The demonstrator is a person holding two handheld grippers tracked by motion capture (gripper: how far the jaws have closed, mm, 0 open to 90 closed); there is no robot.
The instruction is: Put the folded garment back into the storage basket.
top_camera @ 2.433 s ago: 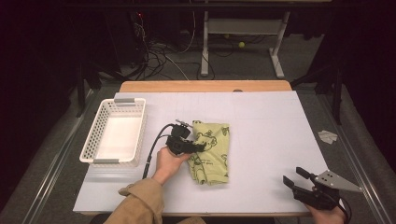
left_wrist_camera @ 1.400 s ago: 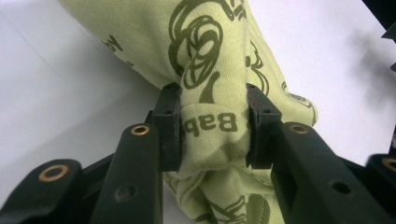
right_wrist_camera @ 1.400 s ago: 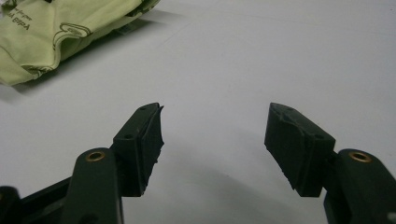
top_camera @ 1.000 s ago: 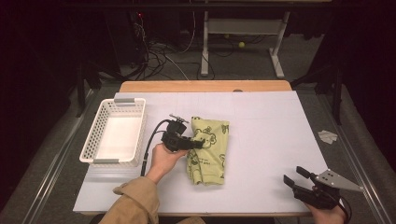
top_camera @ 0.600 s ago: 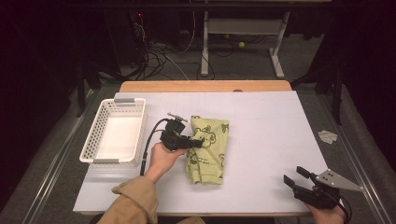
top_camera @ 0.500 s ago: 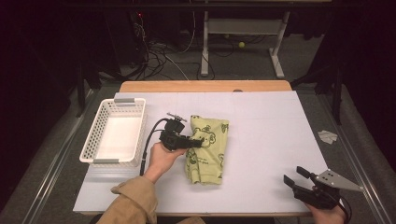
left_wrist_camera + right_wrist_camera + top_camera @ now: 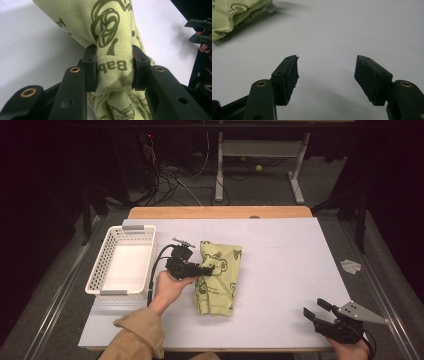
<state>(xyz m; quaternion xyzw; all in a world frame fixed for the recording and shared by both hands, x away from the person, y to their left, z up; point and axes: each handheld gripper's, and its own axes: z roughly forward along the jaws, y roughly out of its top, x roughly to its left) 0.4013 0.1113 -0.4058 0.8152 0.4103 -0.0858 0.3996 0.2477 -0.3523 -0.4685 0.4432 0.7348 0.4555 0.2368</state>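
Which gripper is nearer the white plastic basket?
Left. The left gripper sits just right of the white plastic basket, clamped on the green printed cloth. The right gripper rests open near the table's front right corner.

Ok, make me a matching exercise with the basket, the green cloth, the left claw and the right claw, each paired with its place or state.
Things:
1. white basket
2. green printed cloth
3. left claw
4. right claw

States:
a. open above bare table
b. clamped on a bunched fold
c. at the table's left edge
d. lying mid-table, pinched at one side

Pairs: 1-c, 2-d, 3-b, 4-a
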